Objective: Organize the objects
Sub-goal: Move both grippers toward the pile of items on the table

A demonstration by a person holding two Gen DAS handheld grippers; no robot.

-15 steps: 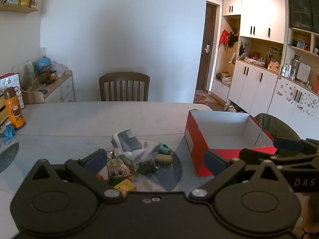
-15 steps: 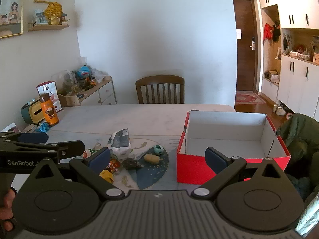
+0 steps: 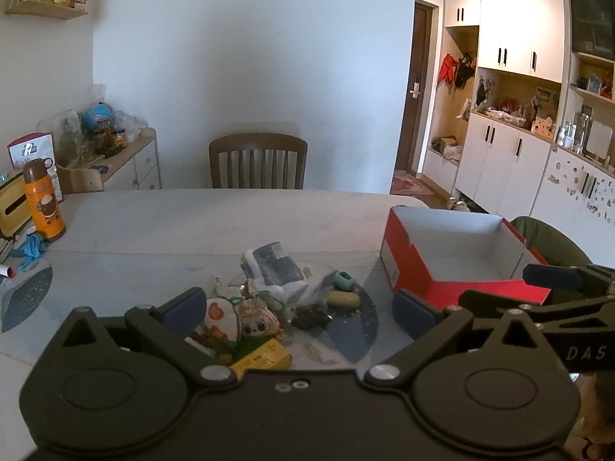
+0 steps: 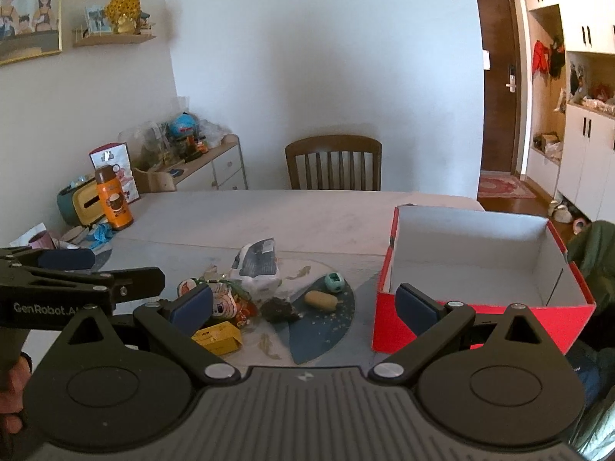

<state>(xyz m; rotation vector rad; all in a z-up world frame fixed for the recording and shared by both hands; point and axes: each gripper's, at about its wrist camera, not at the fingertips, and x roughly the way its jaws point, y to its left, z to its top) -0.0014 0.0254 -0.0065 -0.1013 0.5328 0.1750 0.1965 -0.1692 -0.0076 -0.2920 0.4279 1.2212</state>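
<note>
A pile of small items lies on the table: a white-and-blue bag [image 3: 275, 269] [image 4: 255, 263], a plush doll charm [image 3: 255, 320], a yellow box [image 3: 261, 359] [image 4: 217, 340], a dark lump [image 3: 311, 317] [image 4: 278, 309], a tan oblong piece [image 3: 343, 299] [image 4: 321, 299] and a teal piece [image 3: 343, 280] [image 4: 333, 282]. An empty red shoebox [image 3: 403, 265] [image 4: 399, 330] stands to their right. My left gripper [image 3: 298, 309] [image 4: 111, 271] hovers open in front of the pile. My right gripper [image 4: 303, 303] [image 3: 511, 287] is open too, between the pile and the box.
An orange flask [image 3: 42, 201] [image 4: 113, 201] and a yellow tissue box [image 4: 86, 201] stand at the table's left edge. A wooden chair [image 3: 257, 163] faces the far side. A dark blue placemat [image 4: 323, 326] lies under part of the pile. Green cloth [image 4: 592, 253] hangs right of the box.
Both views have slid a little, so the pile and the box sit slightly further right in each. The jaws of both grippers stay spread as before.
</note>
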